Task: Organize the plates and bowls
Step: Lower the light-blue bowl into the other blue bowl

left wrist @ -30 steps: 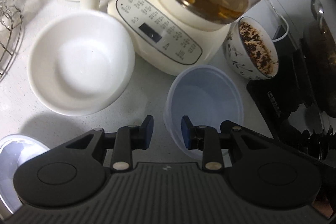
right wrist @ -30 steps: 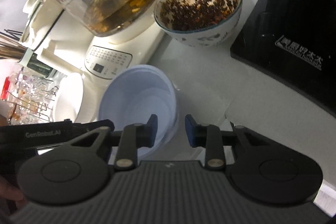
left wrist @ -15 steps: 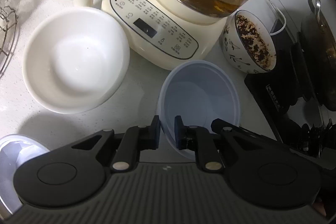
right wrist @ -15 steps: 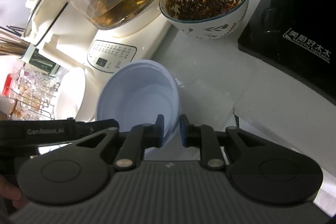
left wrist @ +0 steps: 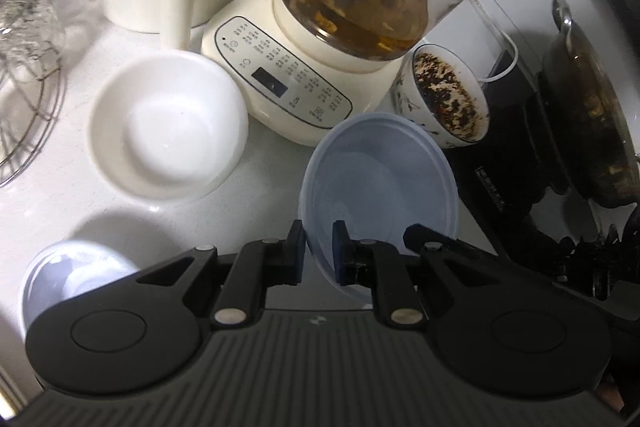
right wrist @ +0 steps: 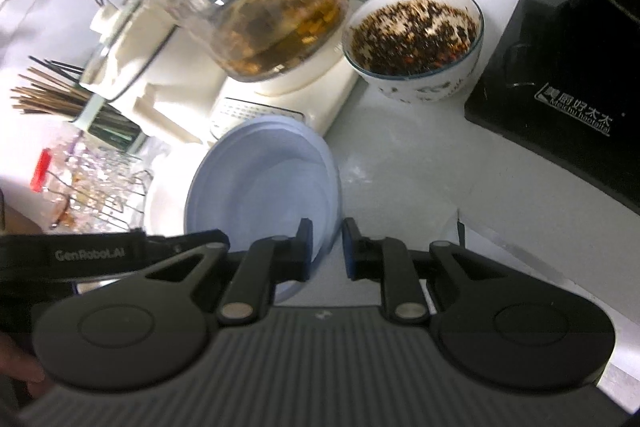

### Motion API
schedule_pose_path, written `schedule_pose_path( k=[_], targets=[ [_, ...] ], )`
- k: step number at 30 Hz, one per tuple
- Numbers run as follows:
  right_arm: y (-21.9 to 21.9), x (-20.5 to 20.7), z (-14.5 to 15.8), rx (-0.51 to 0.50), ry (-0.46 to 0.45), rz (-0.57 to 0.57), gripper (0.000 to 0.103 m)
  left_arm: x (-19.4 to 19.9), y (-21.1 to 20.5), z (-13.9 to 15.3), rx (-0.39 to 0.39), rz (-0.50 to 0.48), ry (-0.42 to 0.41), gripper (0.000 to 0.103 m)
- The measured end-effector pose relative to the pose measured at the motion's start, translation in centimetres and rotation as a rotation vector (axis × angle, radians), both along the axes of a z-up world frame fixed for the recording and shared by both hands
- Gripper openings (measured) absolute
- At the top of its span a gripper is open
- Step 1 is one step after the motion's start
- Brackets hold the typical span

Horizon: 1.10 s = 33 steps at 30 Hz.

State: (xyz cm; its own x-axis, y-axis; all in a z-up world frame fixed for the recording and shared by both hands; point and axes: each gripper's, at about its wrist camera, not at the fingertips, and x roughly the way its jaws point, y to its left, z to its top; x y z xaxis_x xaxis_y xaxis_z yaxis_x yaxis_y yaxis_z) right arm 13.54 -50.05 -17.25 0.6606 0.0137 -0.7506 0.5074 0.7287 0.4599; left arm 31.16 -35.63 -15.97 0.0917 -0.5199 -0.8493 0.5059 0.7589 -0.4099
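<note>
White surface (left wrist: 132, 223), crowded: our left gripper (left wrist: 319, 253) and right gripper (right wrist: 327, 249) each pinch the blue bowl's (left wrist: 380, 187) near rim, frame centre. Uneven lifting could tip it against the kettle (left wrist: 352, 7).

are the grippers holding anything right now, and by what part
Both the left gripper and the right gripper pinch the near rim of the blue plastic bowl, one finger inside, one outside.

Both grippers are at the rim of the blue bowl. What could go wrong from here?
1. The left gripper and right gripper straddle only the thin rim of the blue bowl; it may flex and slip.
2. The patterned bowl, full of dark bits, stands close behind; a swing could knock it.
</note>
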Motion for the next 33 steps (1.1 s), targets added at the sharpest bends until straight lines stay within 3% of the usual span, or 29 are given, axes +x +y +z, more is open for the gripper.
schedule_pose_path(
  k=[14, 33],
  targets=[
    [3.1, -3.2, 4.2, -0.051, -0.053, 0.0, 0.018, -3.5, 3.8, 5.2, -0.053, -0.004, -0.057, 0.016],
    [8.5, -4.2, 6.8, -0.105, -0.131, 0.12, 0.019, -6.6, 10.7, 8.0, -0.075, 0.089, -0.131, 0.016]
  ],
)
